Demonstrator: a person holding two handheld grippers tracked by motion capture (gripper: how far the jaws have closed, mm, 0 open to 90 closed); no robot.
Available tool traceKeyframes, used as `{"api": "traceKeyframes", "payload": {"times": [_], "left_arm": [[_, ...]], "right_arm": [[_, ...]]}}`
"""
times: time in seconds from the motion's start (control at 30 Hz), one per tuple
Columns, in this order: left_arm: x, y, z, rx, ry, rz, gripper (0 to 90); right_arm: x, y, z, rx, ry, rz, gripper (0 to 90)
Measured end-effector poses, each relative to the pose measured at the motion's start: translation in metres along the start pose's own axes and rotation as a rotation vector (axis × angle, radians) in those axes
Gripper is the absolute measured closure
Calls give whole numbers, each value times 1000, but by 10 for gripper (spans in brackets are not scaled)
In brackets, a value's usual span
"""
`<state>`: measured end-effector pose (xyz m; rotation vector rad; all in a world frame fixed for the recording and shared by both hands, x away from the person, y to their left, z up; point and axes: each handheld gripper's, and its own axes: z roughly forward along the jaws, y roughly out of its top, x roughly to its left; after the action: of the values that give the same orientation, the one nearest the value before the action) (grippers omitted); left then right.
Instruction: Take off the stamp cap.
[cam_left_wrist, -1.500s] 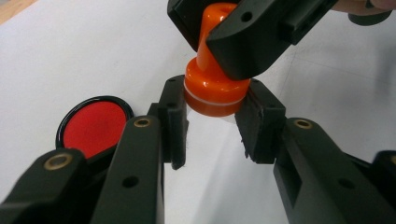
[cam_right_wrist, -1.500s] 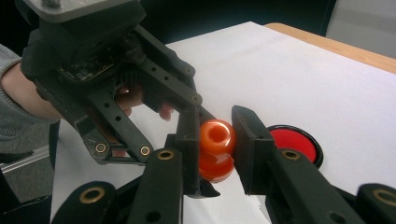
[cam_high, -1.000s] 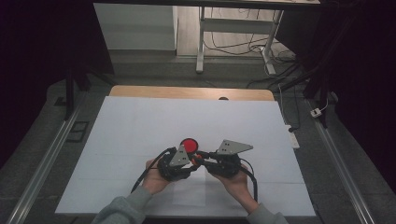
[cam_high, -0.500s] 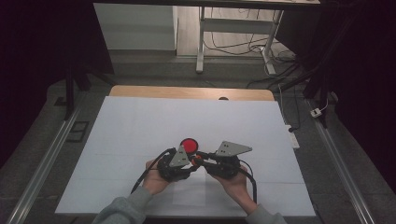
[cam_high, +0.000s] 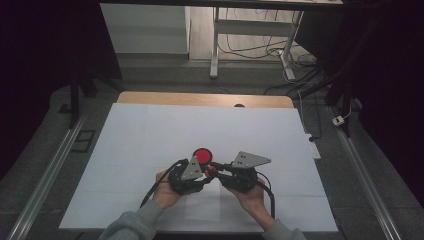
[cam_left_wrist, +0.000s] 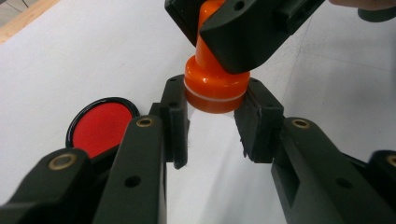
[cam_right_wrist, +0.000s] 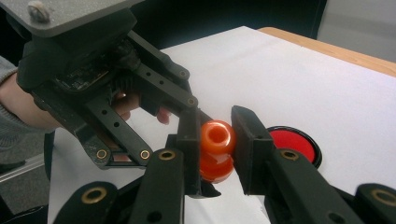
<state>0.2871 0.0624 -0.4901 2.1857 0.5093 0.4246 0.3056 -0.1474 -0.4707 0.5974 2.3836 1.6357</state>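
Orange glossy plastic stamp (cam_left_wrist: 215, 86), a knobbed handle on a wider round base with a pale seam, sits at the centre of the high view, held between both grippers just above the white paper-covered surface (cam_high: 150, 135). In the left gripper view the left gripper (cam_left_wrist: 212, 123) has its black fingers (cam_left_wrist: 173, 122) clamped on the wide base. In the right gripper view the right gripper (cam_right_wrist: 215, 151) pinches the narrower knob, whose hollow end faces the camera. Just beside them, toward the upper middle of the high view, lies a round red ink pad in a black rim (cam_high: 202, 154), open and apart from the stamp.

The step in hand looks like a two-handed hold on the stamp: either pulling a cap from its base or passing it from one gripper to the other, and the close views do not settle which. The next move calls for one grip staying firm while the other pulls straight along the stamp's axis, without twisting it loose.
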Motion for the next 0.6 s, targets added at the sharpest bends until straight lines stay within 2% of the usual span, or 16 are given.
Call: {"api": "traceKeyframes", "payload": {"times": [0.1, 0.43, 0.5, 0.53, 0.57, 0.6], "left_arm": [[1, 0, 0, -1, -10, -7, 657], [-1, -2, 1, -11, 8, -3, 659], [0, -2, 1, -11, -2, -8, 659], [0, -2, 2, 30, 16, -12, 660], [1, -6, 5, 75, 34, 14, 660], [4, -11, 7, 67, 24, -22, 660]], "right_arm": [[0, -1, 0, -7, -1, 4, 727], [-1, -2, 0, -6, 2, 8, 727], [-1, -2, 0, -6, 3, 5, 727], [0, -2, 0, -11, 0, 6, 727], [1, -2, -3, -52, -30, 2, 727], [0, 2, -8, -77, -39, 11, 727]]}}
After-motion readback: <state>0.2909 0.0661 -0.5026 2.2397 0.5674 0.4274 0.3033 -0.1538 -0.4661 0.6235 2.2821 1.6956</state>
